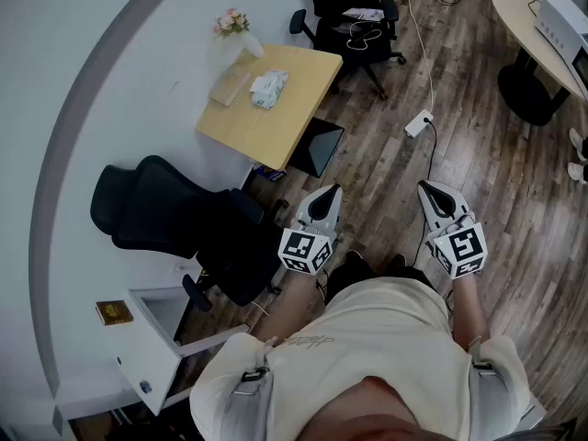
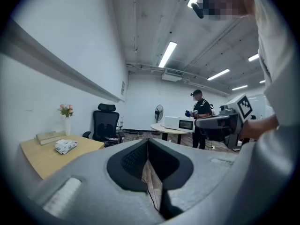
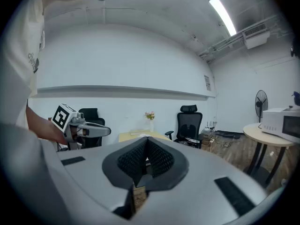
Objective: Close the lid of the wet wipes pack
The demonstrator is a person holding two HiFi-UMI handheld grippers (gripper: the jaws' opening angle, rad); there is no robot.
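Observation:
The wet wipes pack (image 1: 269,88) lies on a light wooden table (image 1: 294,108) against the wall, far ahead of me. It appears small at the left of the left gripper view as the pack (image 2: 65,146); its lid is too small to make out. My left gripper (image 1: 330,192) and right gripper (image 1: 430,188) are held side by side at waist height over the wooden floor, well short of the table. Both are shut with nothing in them: the left gripper (image 2: 147,142) and the right gripper (image 3: 146,140) show their pads meeting.
A book (image 1: 230,87) and a vase of flowers (image 1: 233,24) share the table. A black office chair (image 1: 175,214) stands at my left, another chair (image 1: 354,7) beyond the table. A power strip (image 1: 418,123) and cable lie on the floor. A person (image 2: 201,114) stands by a round table (image 1: 537,16).

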